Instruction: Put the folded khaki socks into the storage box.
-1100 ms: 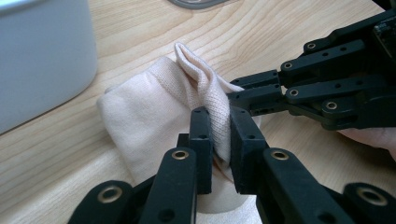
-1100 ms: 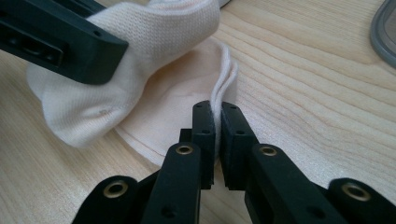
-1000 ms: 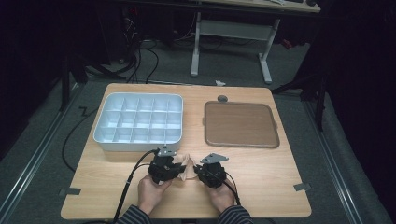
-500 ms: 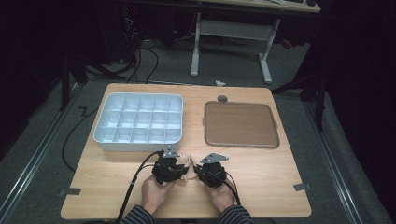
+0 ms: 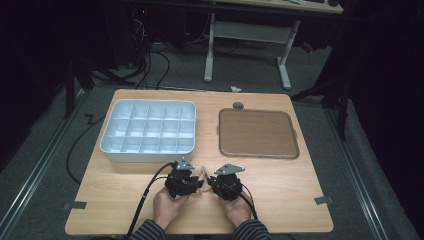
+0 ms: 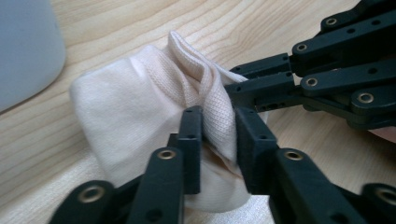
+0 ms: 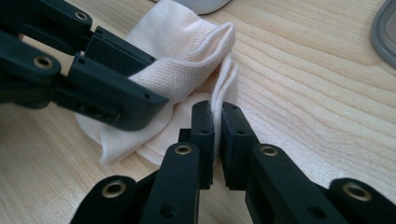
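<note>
A cream knitted cloth (image 5: 200, 173) lies bunched on the wooden table (image 5: 280, 200) near its front edge, between my two grippers. My left gripper (image 5: 194, 176) comes at it from the left. Its jaws have just been opening, and a raised fold of the cloth (image 6: 130, 107) still stands loosely in the gap of the left gripper (image 6: 219, 116). My right gripper (image 5: 210, 180) comes from the right and is shut on a thin edge of the cloth (image 7: 187, 42), pinched in the right gripper (image 7: 217, 112). The two grippers' tips almost meet over the cloth.
A white tray of several compartments (image 5: 148, 154) stands just behind the grippers at the left. A flat brown tray (image 5: 257, 132) lies at the back right, with a small grey disc (image 5: 238, 105) behind it. Bare wood stretches to either side of the hands.
</note>
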Action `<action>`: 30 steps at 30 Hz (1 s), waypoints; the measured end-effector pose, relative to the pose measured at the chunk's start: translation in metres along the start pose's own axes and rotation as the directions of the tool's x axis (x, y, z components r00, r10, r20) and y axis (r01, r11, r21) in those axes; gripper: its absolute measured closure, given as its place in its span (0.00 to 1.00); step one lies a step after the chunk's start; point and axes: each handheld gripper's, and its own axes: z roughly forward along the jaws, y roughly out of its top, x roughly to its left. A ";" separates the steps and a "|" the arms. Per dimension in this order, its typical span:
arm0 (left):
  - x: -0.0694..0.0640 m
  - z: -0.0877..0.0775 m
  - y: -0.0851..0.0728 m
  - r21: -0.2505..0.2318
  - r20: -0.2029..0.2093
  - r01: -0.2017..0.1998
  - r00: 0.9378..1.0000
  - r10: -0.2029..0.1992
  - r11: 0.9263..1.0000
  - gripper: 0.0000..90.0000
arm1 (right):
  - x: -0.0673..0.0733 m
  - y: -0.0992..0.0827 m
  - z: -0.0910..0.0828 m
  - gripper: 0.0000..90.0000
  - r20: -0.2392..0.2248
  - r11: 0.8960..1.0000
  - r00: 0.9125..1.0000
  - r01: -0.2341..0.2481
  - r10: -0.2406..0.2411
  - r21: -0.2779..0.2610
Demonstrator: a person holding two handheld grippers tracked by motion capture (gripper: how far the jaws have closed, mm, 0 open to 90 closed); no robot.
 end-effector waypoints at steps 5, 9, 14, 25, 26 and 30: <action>-0.001 0.000 0.000 -0.002 0.022 0.003 1.000 -0.003 1.000 0.68 | -0.002 0.000 0.000 0.90 -0.009 1.000 1.000 -0.014 0.014 -0.001; -0.002 -0.003 -0.001 -0.009 0.032 -0.009 0.999 0.010 1.000 0.62 | -0.004 0.001 -0.004 0.88 -0.014 0.999 0.999 -0.035 0.035 -0.013; -0.003 -0.008 -0.002 -0.019 0.038 -0.019 0.999 0.020 1.000 0.60 | -0.005 0.003 -0.011 0.87 -0.011 0.998 0.999 -0.044 0.044 -0.035; -0.001 -0.024 -0.004 -0.052 0.029 -0.020 0.999 0.022 0.998 0.58 | -0.002 0.007 -0.027 0.87 -0.015 0.998 1.000 -0.016 0.015 -0.068; -0.001 -0.025 -0.004 -0.053 0.028 -0.020 0.999 0.022 0.998 0.58 | -0.001 0.008 -0.030 0.88 -0.017 0.997 1.000 -0.007 0.005 -0.078; 0.004 -0.031 -0.007 -0.055 0.024 -0.005 1.000 0.007 0.998 0.58 | 0.005 0.014 -0.035 0.88 -0.029 0.996 0.999 0.012 -0.015 -0.092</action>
